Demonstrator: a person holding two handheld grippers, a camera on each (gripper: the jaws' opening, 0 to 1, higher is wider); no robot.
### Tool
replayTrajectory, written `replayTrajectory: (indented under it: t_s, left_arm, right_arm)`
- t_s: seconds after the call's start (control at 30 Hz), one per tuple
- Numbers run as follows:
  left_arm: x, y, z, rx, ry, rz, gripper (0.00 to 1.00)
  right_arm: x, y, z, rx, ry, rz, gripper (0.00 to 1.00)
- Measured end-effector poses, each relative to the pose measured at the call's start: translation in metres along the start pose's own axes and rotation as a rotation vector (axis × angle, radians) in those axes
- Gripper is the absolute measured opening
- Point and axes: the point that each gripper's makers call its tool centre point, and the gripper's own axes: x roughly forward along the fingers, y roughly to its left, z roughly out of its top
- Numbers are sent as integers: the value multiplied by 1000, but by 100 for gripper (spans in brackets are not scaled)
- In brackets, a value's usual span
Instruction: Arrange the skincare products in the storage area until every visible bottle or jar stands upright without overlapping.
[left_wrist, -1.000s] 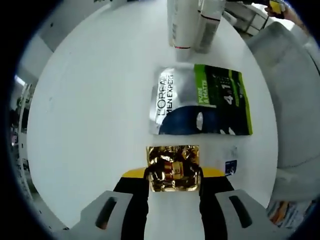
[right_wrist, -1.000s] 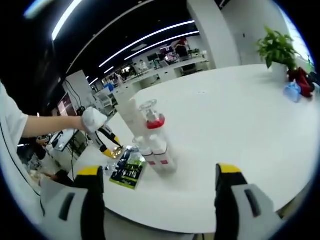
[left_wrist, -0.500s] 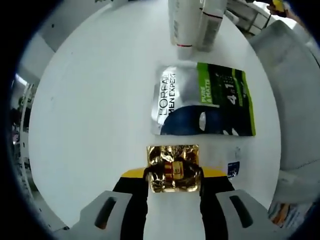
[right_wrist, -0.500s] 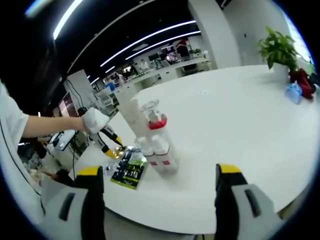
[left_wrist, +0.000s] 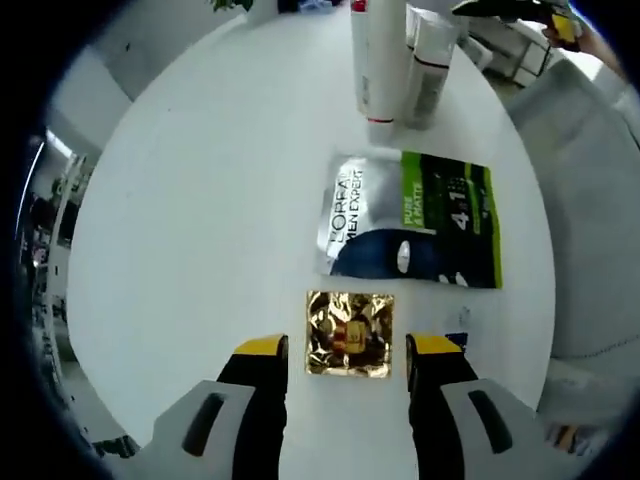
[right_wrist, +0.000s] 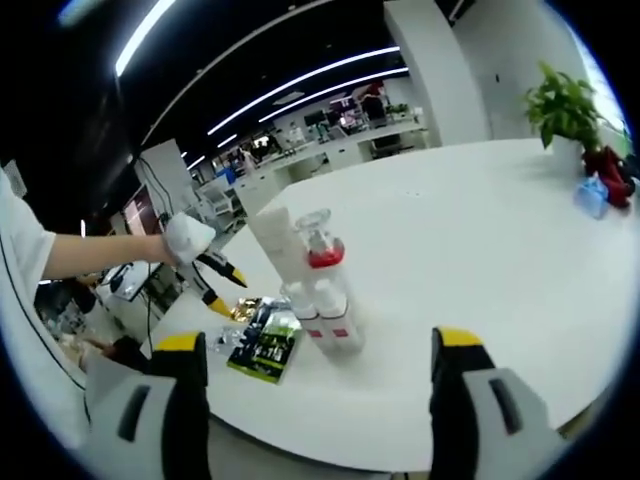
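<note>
1. In the left gripper view, the left gripper (left_wrist: 346, 352) hung over the white table (left_wrist: 200, 200) with its jaws apart, holding nothing. A gold foil sachet (left_wrist: 350, 334) lay flat on the table between the yellow jaw tips, with a gap on each side of it.
2. Just beyond the gold sachet in that view lay a larger silver and green sachet (left_wrist: 413, 219), also flat, its lettering sideways to the camera. Further on, a cluster of white bottles (left_wrist: 400, 60) stood upright, close together.
3. In the right gripper view, the right gripper (right_wrist: 318, 365) was held well back from the table edge, its jaws wide apart and empty.
4. That view showed the white bottles (right_wrist: 310, 285) grouped near the table's near edge, one of them clear-topped with a red band. The silver and green sachet (right_wrist: 266, 346) lay just beside them, the gold foil sachet (right_wrist: 243, 309) past it.
5. A gloved hand held the left gripper (right_wrist: 212, 286) above the sachets there. A potted plant (right_wrist: 562, 110) stood at the table's far side.
</note>
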Motion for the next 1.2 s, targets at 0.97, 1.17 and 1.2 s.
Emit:
replayTrajectory:
  t_s: [0.97, 1.17, 1.2]
  left_arm:
    - [-94, -66, -27, -681, -441, 238, 76]
    - [-115, -78, -30, -748, -503, 310, 81]
    - [-117, -80, -31, -752, -506, 318, 82]
  right_arm:
    - [0, 24, 15, -112, 11, 97, 96]
    - [-3, 26, 18, -123, 0, 101, 98]
    - [-4, 27, 18, -123, -2, 101, 98]
